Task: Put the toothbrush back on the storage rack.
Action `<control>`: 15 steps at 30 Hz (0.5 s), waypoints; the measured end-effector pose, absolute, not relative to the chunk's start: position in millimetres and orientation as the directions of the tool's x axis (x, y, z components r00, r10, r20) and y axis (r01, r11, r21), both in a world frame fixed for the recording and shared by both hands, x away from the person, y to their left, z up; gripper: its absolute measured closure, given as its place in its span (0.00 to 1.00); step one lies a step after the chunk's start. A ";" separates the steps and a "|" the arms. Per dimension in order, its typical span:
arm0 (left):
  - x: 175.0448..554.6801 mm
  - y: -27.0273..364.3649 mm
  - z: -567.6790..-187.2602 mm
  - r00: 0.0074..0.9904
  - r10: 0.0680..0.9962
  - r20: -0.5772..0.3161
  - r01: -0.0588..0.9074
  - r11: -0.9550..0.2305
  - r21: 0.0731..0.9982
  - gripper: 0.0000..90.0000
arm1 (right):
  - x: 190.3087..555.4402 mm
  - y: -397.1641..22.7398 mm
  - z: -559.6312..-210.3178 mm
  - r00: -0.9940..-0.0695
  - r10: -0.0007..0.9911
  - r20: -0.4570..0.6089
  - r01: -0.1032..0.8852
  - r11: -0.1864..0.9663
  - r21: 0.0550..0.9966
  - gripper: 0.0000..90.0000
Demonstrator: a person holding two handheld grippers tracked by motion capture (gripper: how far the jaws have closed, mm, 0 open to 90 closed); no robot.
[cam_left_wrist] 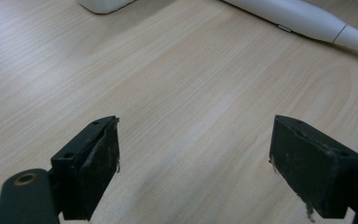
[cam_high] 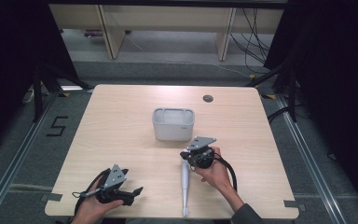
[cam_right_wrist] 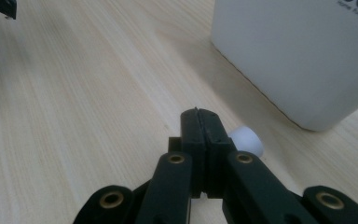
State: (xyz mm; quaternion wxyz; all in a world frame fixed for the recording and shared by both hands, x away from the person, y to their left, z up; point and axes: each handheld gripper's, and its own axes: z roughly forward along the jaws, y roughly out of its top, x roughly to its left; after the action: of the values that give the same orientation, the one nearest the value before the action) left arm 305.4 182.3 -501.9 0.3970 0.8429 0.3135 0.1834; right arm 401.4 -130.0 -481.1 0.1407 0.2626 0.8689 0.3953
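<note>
Right gripper (cam_high: 192, 156), just before the white bin (cam_high: 173, 123), has its jaws pressed together above the white wand (cam_high: 185, 184), seemingly empty; left gripper (cam_high: 133, 192), well apart from the bin, waits wide open, empty.

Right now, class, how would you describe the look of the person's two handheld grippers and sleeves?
Both the left gripper and right gripper are black, each topped by a grey three-cornered plate and trailing a black cable. Their linkages carry brass-coloured pivots. A dark grey sleeve covers the right forearm.
</note>
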 end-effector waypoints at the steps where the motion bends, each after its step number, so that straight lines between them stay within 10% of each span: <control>1: 305.7 182.3 -502.1 0.734 0.676 0.063 0.381 -0.487 0.786 0.17 | 402.1 -129.7 -480.6 -0.823 0.567 -0.035 0.353 0.558 0.751 1.00; 15: 305.3 182.1 -502.0 0.740 0.669 0.059 0.381 -0.491 0.783 0.17 | 418.7 -110.1 -491.8 -0.836 0.546 -0.042 0.363 0.609 0.705 1.00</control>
State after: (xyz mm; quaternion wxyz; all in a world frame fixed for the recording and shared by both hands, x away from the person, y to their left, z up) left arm 305.3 182.1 -502.0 0.3969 0.8442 0.3112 0.1814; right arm 418.7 -110.1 -491.8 0.1274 0.2560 0.8880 0.3601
